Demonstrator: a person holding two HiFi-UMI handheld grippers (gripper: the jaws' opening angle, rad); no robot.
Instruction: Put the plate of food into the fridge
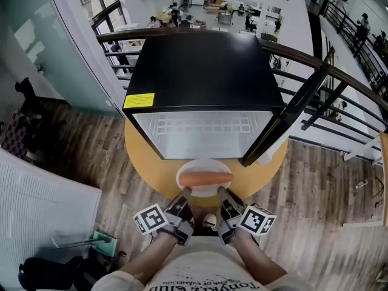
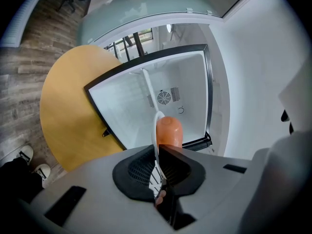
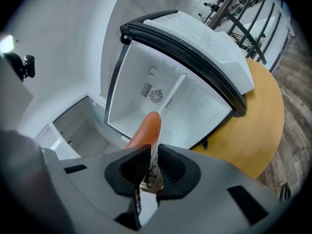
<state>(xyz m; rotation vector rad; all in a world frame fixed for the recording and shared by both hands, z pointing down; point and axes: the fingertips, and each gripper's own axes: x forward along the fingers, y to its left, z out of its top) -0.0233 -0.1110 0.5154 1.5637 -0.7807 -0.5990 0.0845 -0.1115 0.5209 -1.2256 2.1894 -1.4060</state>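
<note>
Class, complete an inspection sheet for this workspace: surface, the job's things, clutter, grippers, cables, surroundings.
Surface: round yellow table carrying a black mini fridge.
Job's things: white plate with an orange sausage, held just in front of the mini fridge; its door is open and the wire shelf looks empty.
Clutter: white slatted panel and dark bag on the floor at the left.
Grippers: left tongs and right tongs each shut on the plate's near rim.
Cables: nothing seen.
Surroundings: wood floor, dark railing, office space below.

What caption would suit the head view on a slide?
Left gripper and right gripper hold a white plate with a sausage before the open black fridge on a round yellow table.
</note>
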